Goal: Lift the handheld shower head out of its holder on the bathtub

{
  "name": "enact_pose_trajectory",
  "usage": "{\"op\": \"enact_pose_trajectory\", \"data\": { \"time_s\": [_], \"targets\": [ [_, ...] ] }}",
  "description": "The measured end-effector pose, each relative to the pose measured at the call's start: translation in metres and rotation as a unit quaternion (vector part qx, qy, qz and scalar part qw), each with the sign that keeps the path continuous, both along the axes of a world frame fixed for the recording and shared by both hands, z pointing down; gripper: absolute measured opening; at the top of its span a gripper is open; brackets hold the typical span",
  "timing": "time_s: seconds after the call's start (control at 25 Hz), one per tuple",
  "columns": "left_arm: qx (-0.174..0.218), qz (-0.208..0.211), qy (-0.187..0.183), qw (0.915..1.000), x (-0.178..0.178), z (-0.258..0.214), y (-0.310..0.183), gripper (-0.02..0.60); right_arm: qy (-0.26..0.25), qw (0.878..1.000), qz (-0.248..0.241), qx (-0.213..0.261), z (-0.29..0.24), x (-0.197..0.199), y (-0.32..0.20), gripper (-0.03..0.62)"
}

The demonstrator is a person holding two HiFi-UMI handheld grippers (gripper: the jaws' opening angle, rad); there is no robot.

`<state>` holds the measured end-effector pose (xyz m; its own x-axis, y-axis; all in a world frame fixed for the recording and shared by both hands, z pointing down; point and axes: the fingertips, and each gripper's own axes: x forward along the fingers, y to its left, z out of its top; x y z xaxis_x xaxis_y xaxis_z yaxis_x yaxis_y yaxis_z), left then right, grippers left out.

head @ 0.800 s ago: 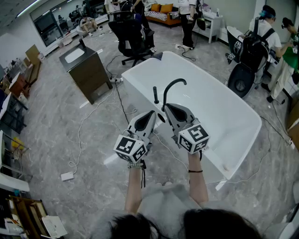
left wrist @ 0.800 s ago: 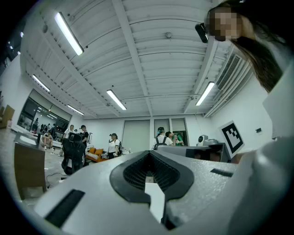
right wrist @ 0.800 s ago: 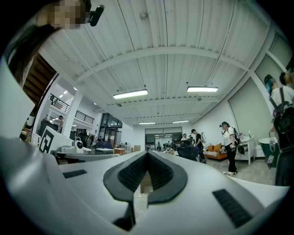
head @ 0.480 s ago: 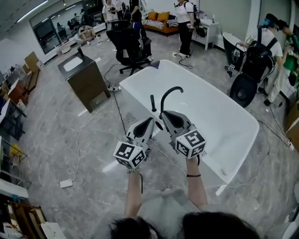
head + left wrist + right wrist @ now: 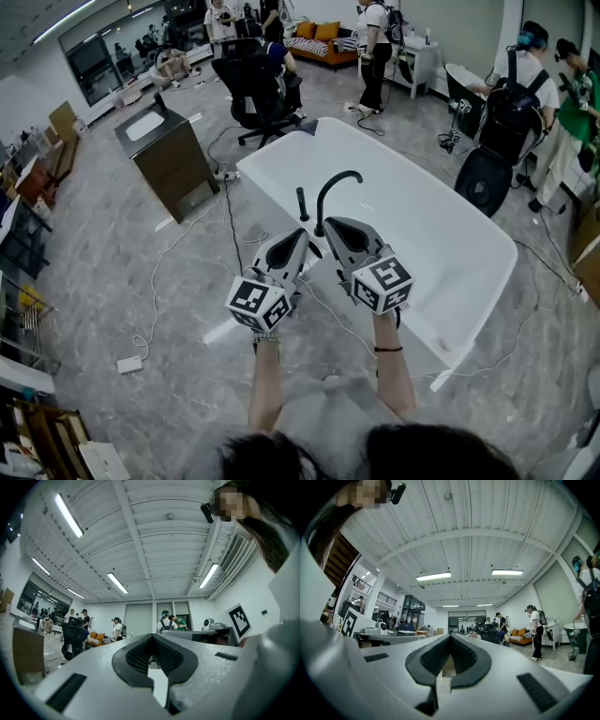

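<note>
In the head view a white bathtub stands ahead of me. On its near rim are a curved black faucet and, just left of it, the handheld shower head, a short black stick upright in its holder. My left gripper and right gripper are held side by side just short of that rim, tips close below the faucet and shower head, touching neither. Both are shut with nothing between the jaws. The left gripper view and right gripper view look over closed jaws into the room; the tub is hidden there.
A dark cabinet with a sink top stands at the left and a black office chair behind the tub. Cables trail over the marble floor. Several people stand at the back and right, near a black round case.
Both grippers stay side by side and shut. The view has shifted a little, so the tub and faucet sit slightly further left; the grippers have barely moved relative to them.
</note>
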<state>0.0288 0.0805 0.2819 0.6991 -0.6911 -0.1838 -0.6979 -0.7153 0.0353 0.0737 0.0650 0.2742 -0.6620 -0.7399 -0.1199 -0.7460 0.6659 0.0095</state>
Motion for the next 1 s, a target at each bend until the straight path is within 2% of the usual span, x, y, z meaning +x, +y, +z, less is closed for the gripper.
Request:
{"op": "enact_pose_trajectory", "data": {
  "time_s": [0.2,0.56,1.0],
  "targets": [
    [-0.012,-0.010,0.003,0.9999,0.011,0.005,0.015,0.005,-0.013,1.000,0.009,-0.009,0.002,0.020,0.008,0.000],
    [-0.033,-0.035,-0.001,0.9989,0.007,0.019,0.006,0.005,-0.031,0.999,-0.004,-0.031,0.018,0.020,-0.004,0.000],
    [-0.036,-0.023,-0.006,0.9991,0.009,0.024,-0.027,0.005,-0.020,0.999,-0.004,-0.039,0.024,0.018,-0.041,0.000]
  ]
}}
